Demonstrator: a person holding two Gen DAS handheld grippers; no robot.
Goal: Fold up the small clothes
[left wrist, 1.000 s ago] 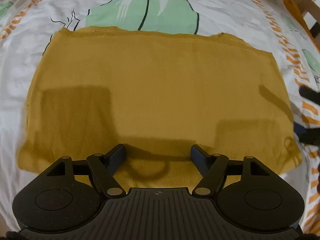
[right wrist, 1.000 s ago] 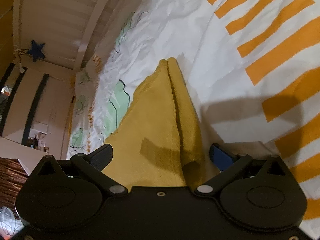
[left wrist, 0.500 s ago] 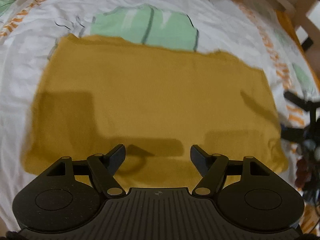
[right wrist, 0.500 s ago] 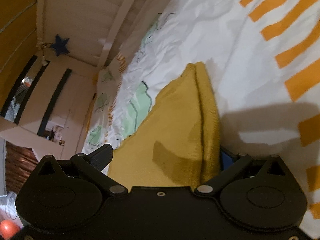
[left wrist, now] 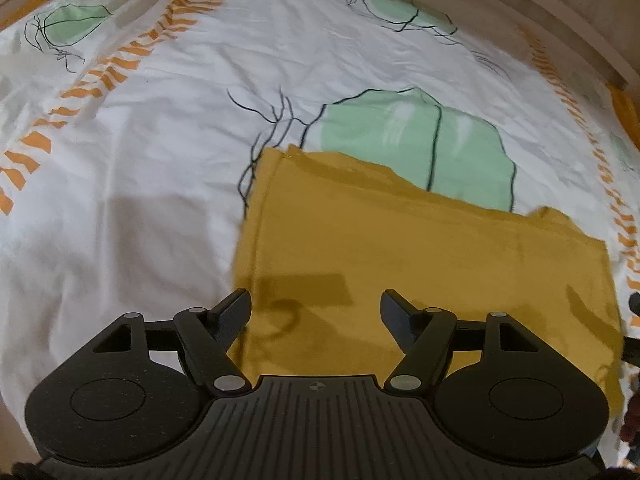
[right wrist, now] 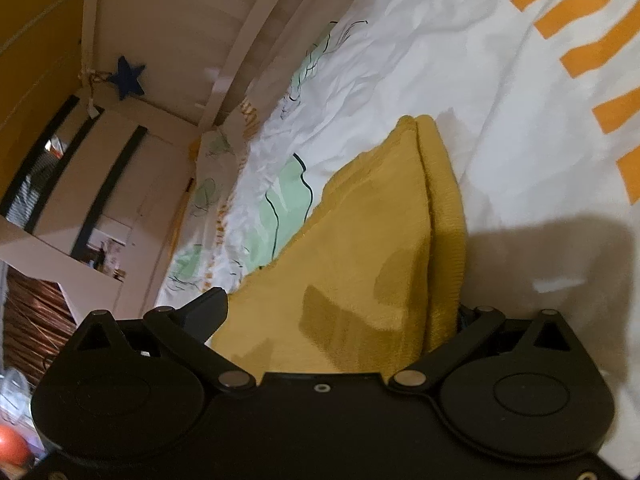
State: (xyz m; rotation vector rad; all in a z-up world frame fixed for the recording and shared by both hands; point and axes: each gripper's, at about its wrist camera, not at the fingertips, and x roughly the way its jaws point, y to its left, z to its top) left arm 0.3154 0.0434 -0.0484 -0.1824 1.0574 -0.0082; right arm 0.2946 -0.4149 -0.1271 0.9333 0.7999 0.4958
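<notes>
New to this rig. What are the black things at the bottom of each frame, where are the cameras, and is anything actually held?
There is no robot here: a person carries handheld tongs in each hand, and each has a fisheye camera looking forward along its two fingers. The black shapes at the bottom of each picture are that tool's own body and fingers.

The left wrist view looks steeply down on a bed sheet, white with orange dashes and green leaf prints. A mustard-yellow garment lies flat on it, already folded. The left tongs stand open above its near left corner, holding nothing.

The right wrist view is lower and rolled sideways, at the garment's right edge. The right tongs are spread, with the folded edge between the fingers; one finger is hidden under the cloth, so a grip cannot be confirmed. A bed frame shows behind.
</notes>
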